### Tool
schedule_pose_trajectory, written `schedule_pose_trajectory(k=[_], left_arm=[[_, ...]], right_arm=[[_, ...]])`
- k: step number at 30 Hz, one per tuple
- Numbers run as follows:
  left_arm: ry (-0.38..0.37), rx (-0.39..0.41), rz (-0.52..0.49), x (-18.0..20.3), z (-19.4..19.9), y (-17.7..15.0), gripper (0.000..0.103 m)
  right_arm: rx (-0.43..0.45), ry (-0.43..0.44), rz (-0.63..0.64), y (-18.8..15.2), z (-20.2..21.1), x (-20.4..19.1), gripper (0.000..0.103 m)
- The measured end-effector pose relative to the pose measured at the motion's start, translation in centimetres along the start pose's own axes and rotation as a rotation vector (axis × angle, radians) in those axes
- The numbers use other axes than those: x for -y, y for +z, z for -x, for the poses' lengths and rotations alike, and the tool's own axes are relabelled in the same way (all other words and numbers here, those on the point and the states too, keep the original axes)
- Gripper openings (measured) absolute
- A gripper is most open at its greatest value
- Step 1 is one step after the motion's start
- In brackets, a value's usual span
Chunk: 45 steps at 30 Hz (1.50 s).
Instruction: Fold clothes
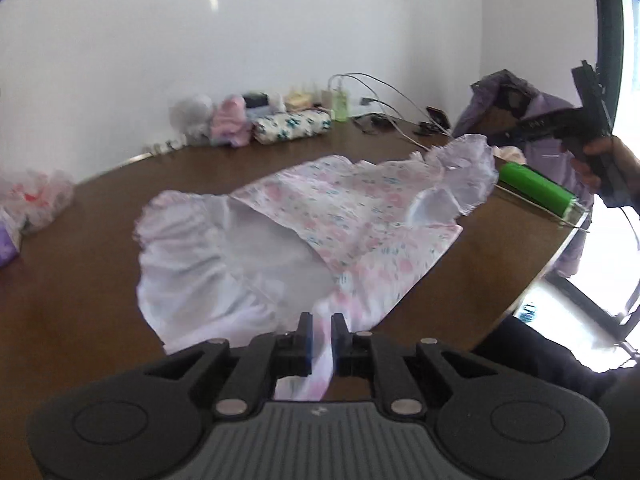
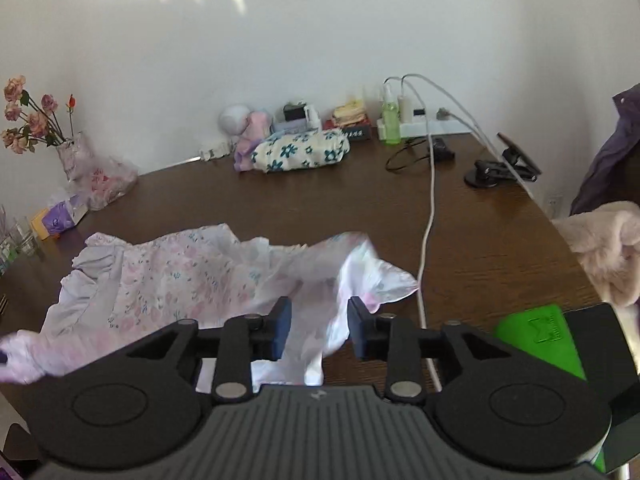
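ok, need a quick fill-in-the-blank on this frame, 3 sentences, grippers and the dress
1. The left gripper is shut on the edge of the floral ____.
2. The right gripper has its jaws ____, with cloth lying loose between them.
3. The dress lies on a brown ____, not yet folded.

Missing words: dress; open; table

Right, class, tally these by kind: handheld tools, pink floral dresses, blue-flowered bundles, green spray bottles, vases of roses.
Tools: 2, left tool and right tool
pink floral dress: 1
blue-flowered bundle: 1
green spray bottle: 1
vase of roses: 1
Total: 6
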State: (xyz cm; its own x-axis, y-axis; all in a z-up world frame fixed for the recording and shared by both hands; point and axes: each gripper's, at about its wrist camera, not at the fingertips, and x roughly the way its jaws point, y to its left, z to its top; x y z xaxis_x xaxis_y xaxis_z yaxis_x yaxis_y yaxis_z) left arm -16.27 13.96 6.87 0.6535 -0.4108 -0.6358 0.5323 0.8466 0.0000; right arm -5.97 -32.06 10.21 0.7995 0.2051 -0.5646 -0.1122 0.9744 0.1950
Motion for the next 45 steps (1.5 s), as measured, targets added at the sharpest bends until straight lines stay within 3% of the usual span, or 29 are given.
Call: schedule_pose_trajectory(k=[2, 3, 4, 5, 8, 10, 14, 16, 17, 18, 21, 22, 23, 25, 26, 27, 30, 32, 36, 39, 40, 41, 42, 45], left_arm=[[-0.012, 0.03, 0.073, -0.6, 0.1, 0.4, 0.02], [-0.011, 0.035, 0.119, -0.9, -0.5, 1.0, 0.039], [-0.012, 0.041, 0.162, -1.1, -1.1, 1.6, 0.051], [-0.025, 0.047, 0.198, -1.0, -2.0, 2.1, 0.051], [-0.068, 0.004, 0.328, -0.5, -6.7, 3.7, 0.051], [-0.071, -0.058, 0.371, 0.2, -9.3, 4.0, 0.041], [-0.076, -0.101, 0.307, 2.1, -10.8, 2.5, 0.023], [-0.053, -0.124, 0.291, 2.5, -10.5, 1.2, 0.014], [-0.034, -0.116, 0.283, 2.7, -10.1, 0.8, 0.014], [-0.029, -0.114, 0.281, 2.6, -9.6, 0.4, 0.014], [-0.08, -0.154, 0.296, 1.9, -8.7, 0.3, 0.014], [-0.109, -0.169, 0.304, 1.5, -8.4, 0.5, 0.019], [-0.14, -0.162, 0.323, 0.8, -8.0, 1.0, 0.022], [-0.141, -0.106, 0.367, -1.2, -7.5, 2.7, 0.045], [-0.136, -0.082, 0.386, -2.1, -7.5, 3.7, 0.051], [-0.107, -0.081, 0.393, -3.1, -8.5, 4.9, 0.057], [-0.046, -0.099, 0.404, -5.6, -12.4, 8.4, 0.056], [-0.036, -0.127, 0.427, -6.6, -15.0, 9.7, 0.055], [-0.023, -0.171, 0.51, -8.4, -18.8, 10.9, 0.052], [-0.015, -0.201, 0.576, -9.7, -21.6, 11.7, 0.047], [-0.02, -0.204, 0.611, -10.1, -21.7, 11.6, 0.037], [-0.028, -0.205, 0.634, -10.4, -21.8, 11.5, 0.026], [-0.031, -0.207, 0.657, -10.7, -22.0, 11.2, 0.002], [-0.025, -0.177, 0.733, -11.5, -22.1, 10.3, 0.0]], right_arm=[[0.035, 0.013, 0.031, 1.5, 0.4, -0.7, 0.041], [0.042, 0.042, 0.044, 2.5, -0.2, -1.4, 0.046], [0.034, 0.078, 0.055, 3.4, -1.4, -2.2, 0.05], [0.01, 0.119, 0.076, 4.3, -3.2, -3.3, 0.054], [-0.089, 0.226, 0.115, 6.9, -10.4, -7.3, 0.056], [-0.198, 0.292, 0.126, 8.2, -16.2, -10.2, 0.056], [-0.39, 0.261, 0.123, 9.0, -26.1, -13.2, 0.045], [-0.463, 0.315, 0.102, 8.7, -28.5, -13.3, 0.044], [-0.481, 0.347, 0.091, 8.6, -29.2, -13.2, 0.035], [-0.47, 0.354, 0.09, 8.5, -29.7, -13.2, 0.002], [-0.337, 0.287, 0.114, 8.5, -29.4, -13.3, 0.002], [-0.301, 0.266, 0.128, 8.4, -28.6, -13.4, 0.003], [-0.264, 0.237, 0.154, 8.1, -27.5, -13.6, 0.01], [-0.218, 0.231, 0.225, 7.8, -24.6, -14.0, 0.023], [-0.206, 0.251, 0.245, 7.5, -22.6, -14.0, 0.044], [-0.203, 0.288, 0.261, 7.1, -20.6, -13.8, 0.054], [-0.267, 0.447, 0.282, 4.6, -15.2, -13.3, 0.054], [-0.331, 0.502, 0.275, 2.0, -12.6, -12.9, 0.053], [-0.393, 0.526, 0.212, -2.1, -10.1, -11.9, 0.052], [-0.39, 0.518, 0.188, -3.8, -9.8, -11.5, 0.049], [-0.391, 0.509, 0.172, -4.2, -10.3, -11.4, 0.045], [-0.39, 0.518, 0.154, -4.5, -10.7, -11.2, 0.03], [-0.384, 0.555, 0.131, -4.7, -11.0, -11.0, 0.016], [-0.38, 0.571, 0.127, -5.1, -11.4, -10.6, 0.001]])
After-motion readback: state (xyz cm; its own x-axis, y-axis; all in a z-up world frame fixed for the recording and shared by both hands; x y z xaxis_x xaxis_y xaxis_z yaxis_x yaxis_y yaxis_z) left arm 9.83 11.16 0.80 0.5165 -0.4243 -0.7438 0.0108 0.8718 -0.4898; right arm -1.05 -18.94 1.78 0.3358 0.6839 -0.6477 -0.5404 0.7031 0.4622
